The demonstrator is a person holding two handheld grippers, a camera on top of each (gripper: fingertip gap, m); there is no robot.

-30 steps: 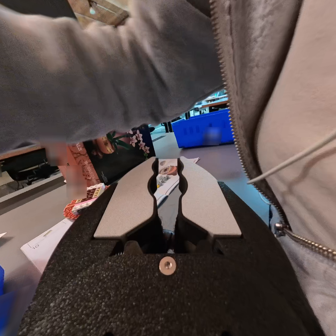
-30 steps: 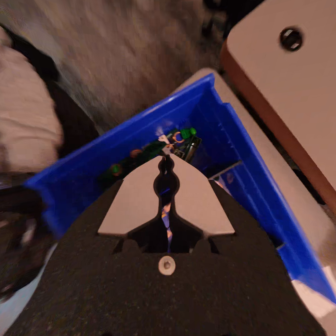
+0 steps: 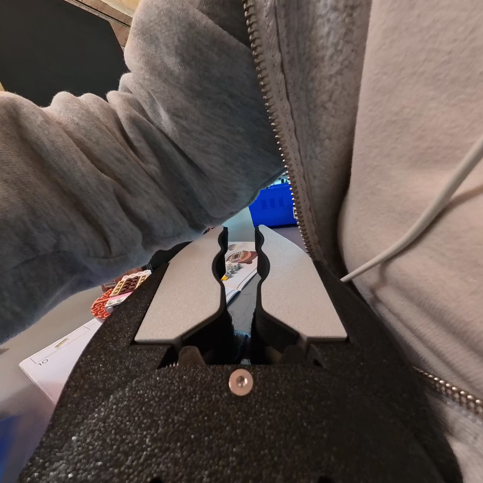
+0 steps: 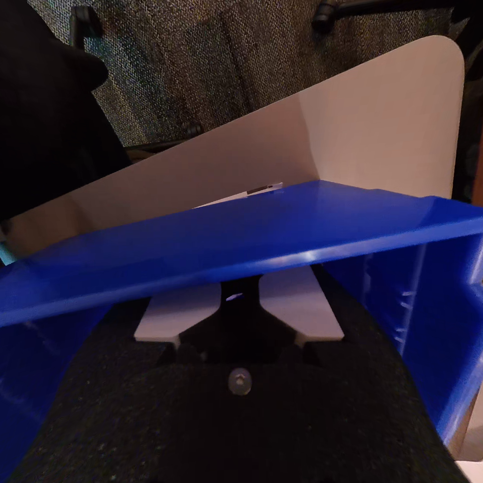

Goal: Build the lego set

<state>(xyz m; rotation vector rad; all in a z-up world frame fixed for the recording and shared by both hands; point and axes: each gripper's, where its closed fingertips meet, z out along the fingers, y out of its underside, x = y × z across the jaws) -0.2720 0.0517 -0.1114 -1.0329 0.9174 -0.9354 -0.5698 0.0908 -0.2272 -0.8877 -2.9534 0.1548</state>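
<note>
Reaching into the blue bin (image 4: 235, 243), right tool (image 4: 240, 282); contents hidden.

Blue bin (image 4: 235, 243); grey fleece sleeve (image 3: 117, 170); speckled carpet (image 4: 196, 73).

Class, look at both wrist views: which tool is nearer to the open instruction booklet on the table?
Left. The left tool points straight at the booklet, visible between its fingers. The right tool is down inside the blue bin, booklet out of view.
</note>
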